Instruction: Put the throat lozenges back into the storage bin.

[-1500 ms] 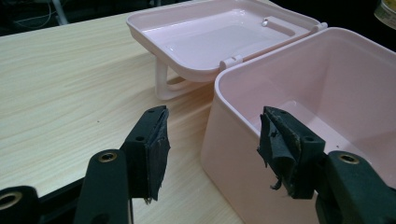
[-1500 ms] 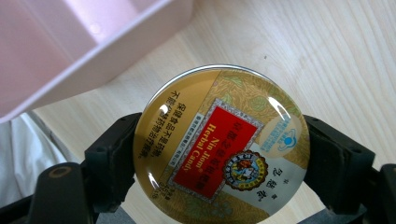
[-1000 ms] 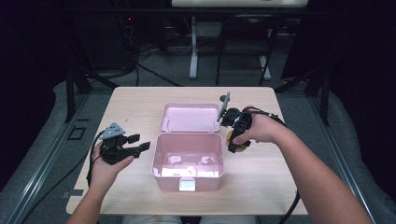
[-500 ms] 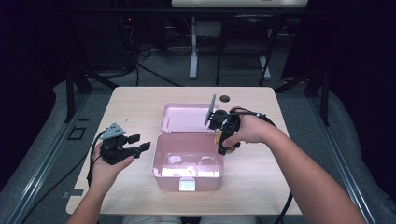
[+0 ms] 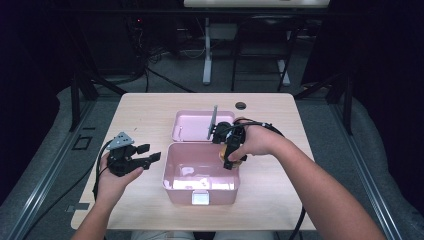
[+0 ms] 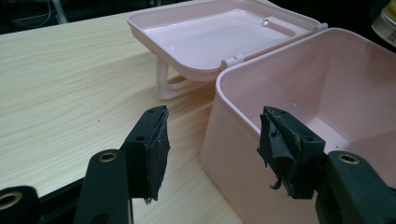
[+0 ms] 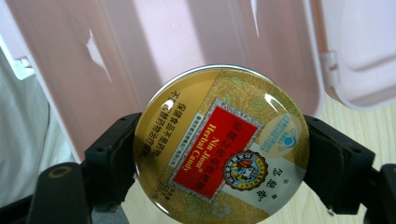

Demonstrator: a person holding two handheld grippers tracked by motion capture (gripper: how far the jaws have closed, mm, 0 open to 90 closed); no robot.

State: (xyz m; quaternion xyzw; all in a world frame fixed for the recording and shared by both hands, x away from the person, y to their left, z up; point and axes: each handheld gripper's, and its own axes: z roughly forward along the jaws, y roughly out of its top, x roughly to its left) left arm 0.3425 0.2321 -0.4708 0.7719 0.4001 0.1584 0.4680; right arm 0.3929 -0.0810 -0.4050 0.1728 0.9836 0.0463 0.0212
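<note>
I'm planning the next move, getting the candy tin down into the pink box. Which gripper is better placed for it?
The right gripper. It already clamps the round candy tin between its jaws, over the rim of the open pink box. The left gripper is open and holds nothing, off to the box's left side.

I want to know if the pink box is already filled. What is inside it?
The pink box shows bare pink floor; the near corners are hidden by its walls. The candy tin sits clamped in the right gripper above its rim.
</note>
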